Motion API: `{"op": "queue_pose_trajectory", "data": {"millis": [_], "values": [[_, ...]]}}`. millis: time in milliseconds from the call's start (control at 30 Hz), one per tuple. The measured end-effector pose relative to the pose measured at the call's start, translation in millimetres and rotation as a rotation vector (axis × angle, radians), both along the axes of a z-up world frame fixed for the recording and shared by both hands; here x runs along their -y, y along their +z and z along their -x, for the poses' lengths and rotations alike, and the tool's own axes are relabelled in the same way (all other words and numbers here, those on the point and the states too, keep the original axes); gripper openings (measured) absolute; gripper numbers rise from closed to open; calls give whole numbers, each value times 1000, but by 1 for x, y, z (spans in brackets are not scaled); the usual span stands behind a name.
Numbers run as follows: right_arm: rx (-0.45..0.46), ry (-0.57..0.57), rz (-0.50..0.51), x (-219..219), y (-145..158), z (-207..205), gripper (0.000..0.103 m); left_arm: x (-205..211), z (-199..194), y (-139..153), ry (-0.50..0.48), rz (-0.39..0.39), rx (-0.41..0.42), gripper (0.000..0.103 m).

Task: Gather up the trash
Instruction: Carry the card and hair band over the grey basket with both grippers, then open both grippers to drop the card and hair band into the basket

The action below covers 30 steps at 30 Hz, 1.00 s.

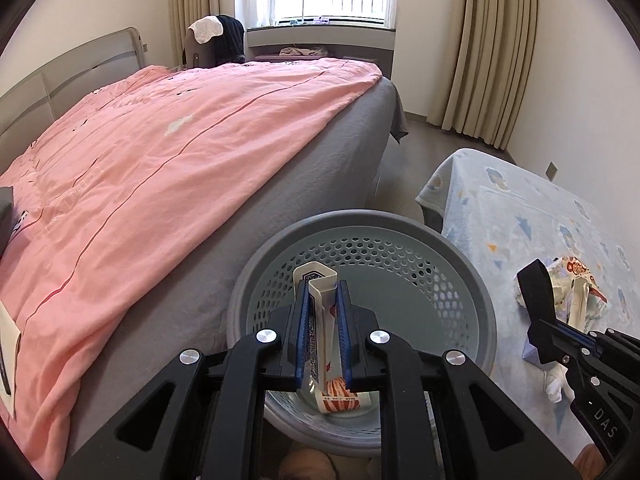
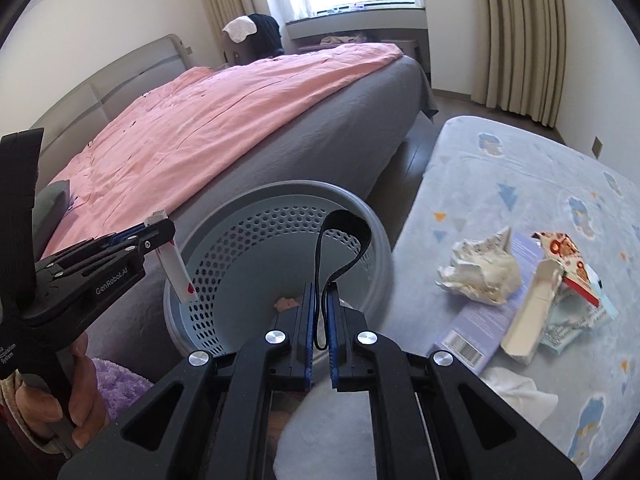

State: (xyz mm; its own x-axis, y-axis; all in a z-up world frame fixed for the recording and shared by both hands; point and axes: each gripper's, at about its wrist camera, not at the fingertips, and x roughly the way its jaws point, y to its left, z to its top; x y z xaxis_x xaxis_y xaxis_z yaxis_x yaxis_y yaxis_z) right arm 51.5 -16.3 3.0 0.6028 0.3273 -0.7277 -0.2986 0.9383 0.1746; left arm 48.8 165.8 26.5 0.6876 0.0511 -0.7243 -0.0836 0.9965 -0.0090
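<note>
- Left gripper [image 1: 323, 304] pinched a flattened carton [image 1: 320, 300] above the basket [image 1: 480, 292], poised for dropping.
- Right gripper [image 2: 319, 300] clamped a black strap [image 2: 344, 240]; more trash [image 2: 484, 272] lay on the blanket [image 2: 520, 168].

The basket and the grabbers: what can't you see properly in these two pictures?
- Left wrist view: the basket bottom's near part is hidden behind the left gripper and the folded carton it clamps.
- Right wrist view: the black strap in the right gripper; its lower end is cut off behind the fingers.
- Right wrist view: print on the purple box is too small to read.
- Right wrist view: the crumpled wrapper hides what lies under it.
</note>
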Motion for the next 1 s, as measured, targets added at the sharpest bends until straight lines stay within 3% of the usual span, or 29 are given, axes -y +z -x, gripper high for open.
{"op": "queue_pose_trajectory", "data": {"millis": [833,933,1000], "values": [[-62,113,-2,-35,-24,-46,10,-16,-24,-25,40,7,-66,14],[-63,118,-3,-35,-25,-47,10,-18,-24,-25,48,0,-65,25],[-62,118,-3,-35,-25,-47,18,-19,-23,-24,57,-2,-59,35]]}}
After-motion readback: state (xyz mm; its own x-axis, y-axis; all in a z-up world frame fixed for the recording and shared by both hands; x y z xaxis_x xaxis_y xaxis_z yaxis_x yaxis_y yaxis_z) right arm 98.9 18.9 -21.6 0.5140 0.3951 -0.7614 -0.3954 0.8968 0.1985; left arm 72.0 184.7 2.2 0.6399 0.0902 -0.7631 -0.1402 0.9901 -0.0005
